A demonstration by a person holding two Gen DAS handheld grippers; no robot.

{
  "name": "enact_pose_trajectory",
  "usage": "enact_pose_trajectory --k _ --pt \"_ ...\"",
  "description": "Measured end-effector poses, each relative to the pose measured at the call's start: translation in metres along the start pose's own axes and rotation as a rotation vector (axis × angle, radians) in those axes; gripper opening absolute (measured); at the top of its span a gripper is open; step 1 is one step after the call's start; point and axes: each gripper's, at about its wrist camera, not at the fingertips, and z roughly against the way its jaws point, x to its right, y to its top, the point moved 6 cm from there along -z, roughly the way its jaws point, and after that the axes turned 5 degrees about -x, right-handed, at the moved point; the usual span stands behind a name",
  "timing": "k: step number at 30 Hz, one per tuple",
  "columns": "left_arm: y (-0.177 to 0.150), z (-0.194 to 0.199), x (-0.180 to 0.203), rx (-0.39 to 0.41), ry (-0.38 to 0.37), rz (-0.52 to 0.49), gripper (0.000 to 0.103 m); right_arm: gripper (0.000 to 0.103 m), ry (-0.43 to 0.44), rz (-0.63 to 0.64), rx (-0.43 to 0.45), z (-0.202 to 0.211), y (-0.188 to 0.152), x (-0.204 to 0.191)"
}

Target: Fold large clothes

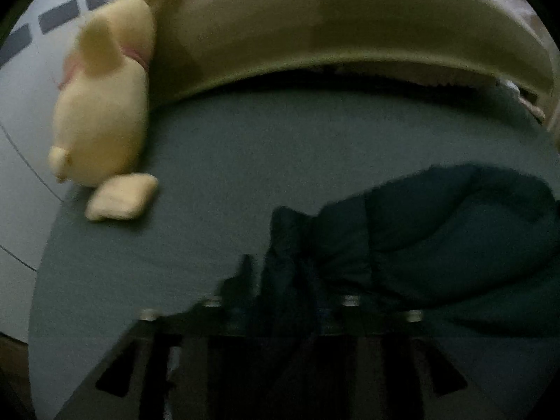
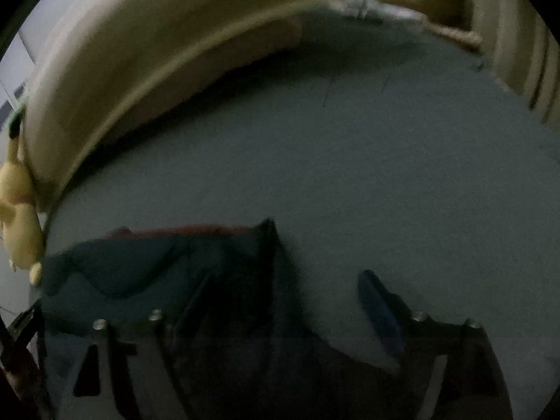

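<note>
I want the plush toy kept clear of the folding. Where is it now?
In the left wrist view the yellow plush toy lies at the far left edge of the grey-green bed sheet, against the beige headboard, apart from the dark garment.

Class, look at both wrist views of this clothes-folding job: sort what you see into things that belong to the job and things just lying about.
Job:
- dark garment
- left gripper
- right gripper
- bed, the folding surface

Lying about:
- plush toy
- headboard
</note>
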Motion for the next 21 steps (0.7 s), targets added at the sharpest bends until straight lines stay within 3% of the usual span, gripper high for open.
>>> enact_pose_trajectory --k 2,4,6,8,12,18,21 --pt "0.008 0.029 -0.004 0.092 0.046 0.041 0.059 0.086 -0.056 -0.003 0.071 0.023 0.007 -0.004" --pt "0.014 0.051 0.008 0.141 0.036 0.042 0.065 0.086 -0.050 0.023 0.122 0.041 0.013 -0.023" --pt "0.019 0.062 0.038 0.160 -0.003 -0.020 0.065 0.086 -0.043 0.108 0.142 0.049 0.012 -0.057" --pt "0.019 0.062 0.066 0.170 0.004 -0.094 0.065 0.086 -0.064 0.229 0.149 0.042 0.004 -0.097" --pt "0.011 0.040 0.101 0.100 0.013 -0.147 0.065 0.086 -0.112 0.313 0.092 0.001 -0.017 -0.137" --pt "0.017 0.014 0.112 0.048 0.062 -0.141 0.067 0.088 -0.164 0.334 0.052 -0.029 -0.028 -0.136" --pt "0.022 -0.001 0.111 0.032 0.081 -0.145 0.068 0.097 -0.180 0.311 0.030 -0.041 -0.029 -0.125"
